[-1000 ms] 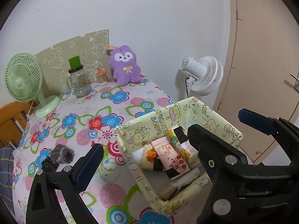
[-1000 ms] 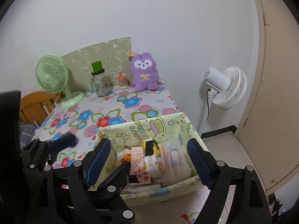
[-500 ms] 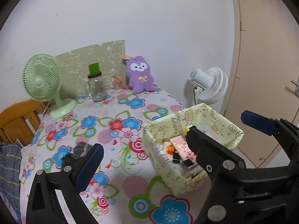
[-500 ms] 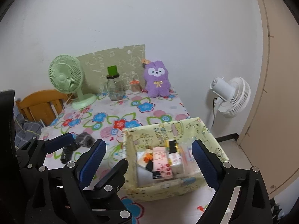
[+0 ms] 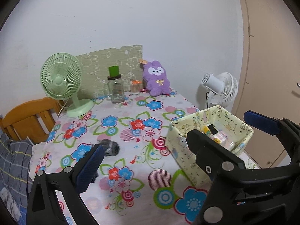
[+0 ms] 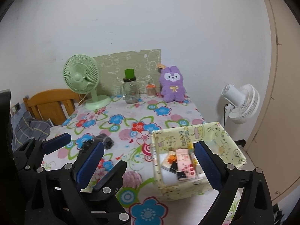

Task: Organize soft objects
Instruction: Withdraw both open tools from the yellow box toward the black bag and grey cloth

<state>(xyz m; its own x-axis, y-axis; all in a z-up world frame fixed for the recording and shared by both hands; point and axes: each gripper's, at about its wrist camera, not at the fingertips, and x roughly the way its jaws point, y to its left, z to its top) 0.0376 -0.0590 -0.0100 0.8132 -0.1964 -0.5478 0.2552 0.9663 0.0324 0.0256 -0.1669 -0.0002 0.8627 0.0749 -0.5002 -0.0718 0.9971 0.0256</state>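
The flowered surface [image 6: 131,116] carries a yellow fabric box [image 6: 189,131] at its near right corner, already packed with soft packets, which suggests most of the sorting is done. What looks left is 1 purple plush rabbit [image 6: 172,84] upright at the far edge by the wall, and a small dark grey bundle [image 5: 109,147], perhaps socks, lying loose left of the box. The right gripper [image 6: 148,161] has its fingers opening wide with nothing between them, and the left gripper [image 5: 174,138] fingers stand apart, empty too.
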